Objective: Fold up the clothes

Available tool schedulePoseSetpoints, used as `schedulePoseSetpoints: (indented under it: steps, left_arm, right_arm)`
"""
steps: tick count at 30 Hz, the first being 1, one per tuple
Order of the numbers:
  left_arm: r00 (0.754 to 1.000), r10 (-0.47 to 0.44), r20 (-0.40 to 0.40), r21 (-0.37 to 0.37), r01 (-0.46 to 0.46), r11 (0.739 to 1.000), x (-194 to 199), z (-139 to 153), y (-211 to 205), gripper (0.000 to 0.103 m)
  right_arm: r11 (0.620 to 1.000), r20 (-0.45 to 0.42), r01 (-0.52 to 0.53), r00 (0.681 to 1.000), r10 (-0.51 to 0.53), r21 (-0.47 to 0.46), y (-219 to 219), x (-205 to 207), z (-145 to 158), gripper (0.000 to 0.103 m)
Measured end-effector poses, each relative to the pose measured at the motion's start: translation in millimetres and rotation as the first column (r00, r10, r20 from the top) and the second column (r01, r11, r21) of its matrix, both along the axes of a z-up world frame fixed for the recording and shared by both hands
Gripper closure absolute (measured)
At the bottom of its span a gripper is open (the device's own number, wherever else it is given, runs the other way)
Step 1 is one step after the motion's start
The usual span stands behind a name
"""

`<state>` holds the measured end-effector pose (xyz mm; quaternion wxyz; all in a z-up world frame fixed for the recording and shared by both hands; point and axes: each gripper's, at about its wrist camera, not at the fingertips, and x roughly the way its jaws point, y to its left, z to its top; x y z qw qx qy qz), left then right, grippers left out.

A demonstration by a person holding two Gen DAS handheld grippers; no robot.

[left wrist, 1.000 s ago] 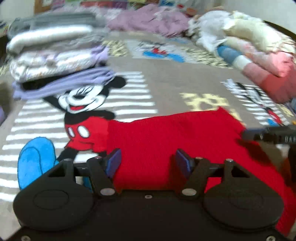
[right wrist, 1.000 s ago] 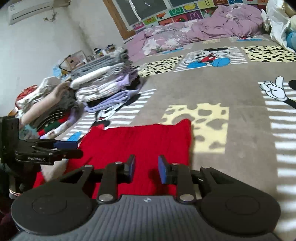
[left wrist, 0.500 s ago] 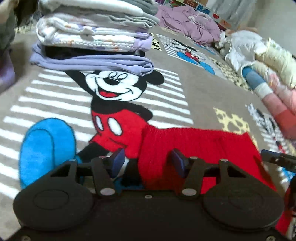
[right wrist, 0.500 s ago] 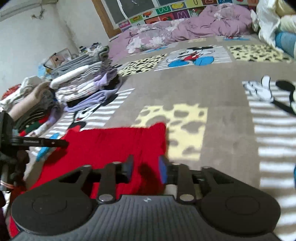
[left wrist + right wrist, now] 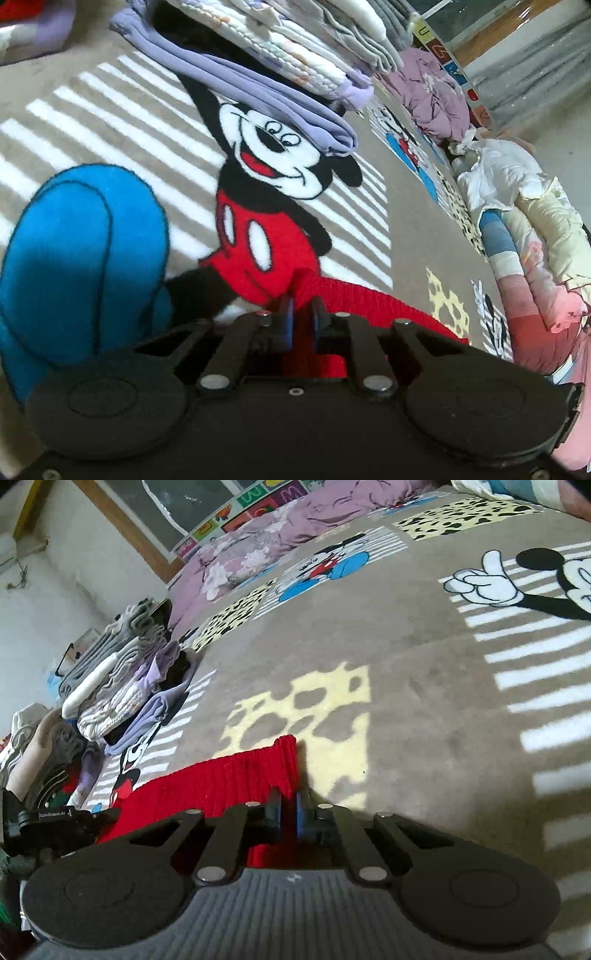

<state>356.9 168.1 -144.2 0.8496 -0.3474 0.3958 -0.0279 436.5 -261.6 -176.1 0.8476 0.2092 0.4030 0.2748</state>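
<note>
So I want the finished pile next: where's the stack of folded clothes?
The stack of folded clothes sits left in the right wrist view, on the cartoon blanket, beyond the red knit garment.

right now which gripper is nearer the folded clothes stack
Left. The left gripper pinches the red knit garment at the end toward the stack of folded clothes; the right gripper pinches the garment's far end, away from the stack.
</note>
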Motion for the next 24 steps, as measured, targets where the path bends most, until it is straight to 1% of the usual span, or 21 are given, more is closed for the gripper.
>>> schedulePoseSetpoints:
  steps: [2,4,5,6,8,10,13,16,17,21,23,24]
  left_arm:
    - [1.000,-0.007,-0.002,0.009,0.007,1.000,1,1,0,0.089]
    - [1.000,-0.021,0.001,0.028,0.021,0.999,1,4,-1,0.088]
    - [0.999,-0.032,0.005,0.042,0.031,0.999,1,7,-2,0.088]
    - [0.999,-0.042,0.010,0.057,0.041,0.998,0,10,-3,0.086]
    - [0.999,-0.032,0.025,0.096,0.030,0.995,-9,18,-3,0.082]
    - [0.998,-0.040,0.041,0.150,0.033,0.988,-19,27,-7,0.081]
    - [0.994,-0.085,0.064,0.252,0.066,0.965,-37,39,-21,0.078]
    - [0.989,-0.126,0.081,0.304,0.096,0.948,-62,46,-35,0.065]
    - [0.987,-0.137,0.086,0.315,0.104,0.943,-71,47,-40,0.059]
    - [0.973,-0.207,0.101,0.347,0.161,0.924,-108,49,-69,0.056]
    - [0.963,-0.248,0.109,0.370,0.192,0.909,-126,50,-87,0.055]
    - [0.956,-0.274,0.108,0.386,0.214,0.897,-134,51,-99,0.054]
  right_arm:
    - [1.000,-0.004,0.003,1.000,-0.003,-0.002,1,1,0,0.098]
    - [0.999,-0.038,0.015,0.999,-0.014,0.036,-4,4,-2,0.097]
    - [0.999,-0.044,0.017,0.999,-0.015,0.041,-5,5,-1,0.095]
    - [1.000,-0.026,0.025,0.999,-0.025,0.017,-5,2,4,0.094]
    - [0.998,0.015,0.044,0.999,-0.043,-0.033,-5,-4,16,0.078]
    - [0.995,0.056,0.064,0.997,-0.059,-0.083,-4,-10,28,0.069]
    - [0.993,0.110,0.065,0.992,-0.053,-0.103,-14,-28,44,0.069]
    - [0.990,0.164,0.066,0.985,-0.045,-0.123,-24,-46,60,0.069]
    - [0.990,0.172,0.081,0.983,-0.061,-0.112,-31,-55,63,0.069]
    - [0.985,0.177,0.170,0.971,-0.162,-0.029,-67,-100,64,0.069]
    - [0.971,0.171,0.239,0.956,-0.239,0.019,-87,-127,56,0.069]
    - [0.961,0.166,0.274,0.946,-0.277,0.042,-97,-140,53,0.068]
